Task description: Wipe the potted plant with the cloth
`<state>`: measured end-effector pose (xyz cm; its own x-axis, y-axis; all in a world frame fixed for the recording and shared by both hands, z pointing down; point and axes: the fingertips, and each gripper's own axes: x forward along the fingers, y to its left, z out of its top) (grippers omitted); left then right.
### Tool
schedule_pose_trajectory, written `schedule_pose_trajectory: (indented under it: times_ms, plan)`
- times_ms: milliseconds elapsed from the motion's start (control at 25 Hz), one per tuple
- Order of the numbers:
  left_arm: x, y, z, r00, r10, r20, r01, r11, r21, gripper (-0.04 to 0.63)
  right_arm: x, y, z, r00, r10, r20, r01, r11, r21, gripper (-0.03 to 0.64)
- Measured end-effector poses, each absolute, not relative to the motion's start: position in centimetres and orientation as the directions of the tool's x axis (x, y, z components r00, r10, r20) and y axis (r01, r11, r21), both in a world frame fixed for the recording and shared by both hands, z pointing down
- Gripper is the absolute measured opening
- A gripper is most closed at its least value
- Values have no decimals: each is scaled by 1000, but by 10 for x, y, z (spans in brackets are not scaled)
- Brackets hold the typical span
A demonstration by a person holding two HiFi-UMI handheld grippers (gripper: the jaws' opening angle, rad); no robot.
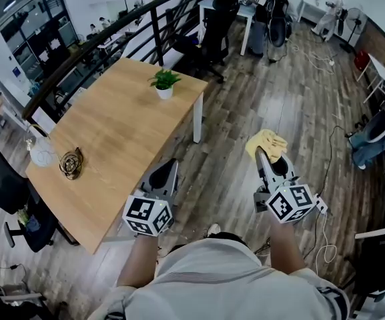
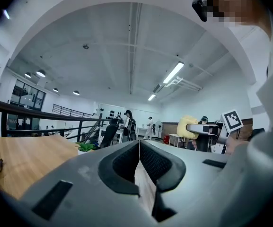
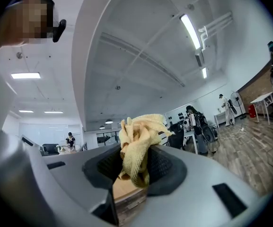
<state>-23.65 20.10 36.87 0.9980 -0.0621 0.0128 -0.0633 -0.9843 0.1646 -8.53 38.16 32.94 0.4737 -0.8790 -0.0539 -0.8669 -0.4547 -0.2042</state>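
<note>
The potted plant (image 1: 165,83) stands upright near the far right corner of the wooden counter (image 1: 112,139), its long axis vertical, with green leaves (image 1: 165,78) fanning up and outward from a small white pot (image 1: 165,93). It is well apart from both claws, which are held out level over the wood floor (image 1: 245,105), off the counter's near right edge.

The right claw (image 1: 263,155) is clamped on a yellow cloth (image 1: 267,143). The cloth is bunched into a wad that pokes out past the jaw tips and points ahead, with no clear long axis. The left claw (image 1: 168,168) has its jaws pressed together with nothing between them.

The cloth looks soft, light and limp, so the free wad beyond the tips is likely the part to bring to the plant. The plant looks small and light and would probably slide or tip under a firm push, and its leaves look thin and easily bent. Steadying the pot by its white wall with the left claw seems sensible while the cloth is drawn gently along the leaves.
</note>
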Motion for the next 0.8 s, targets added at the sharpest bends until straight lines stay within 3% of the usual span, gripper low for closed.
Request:
schedule_pose_trajectory:
  times_ms: [800]
  plan:
    - [-57, 112, 403, 983, -159, 95, -176, -960, 218, 17, 106, 288, 364, 376, -926, 27, -896, -371, -245, 178]
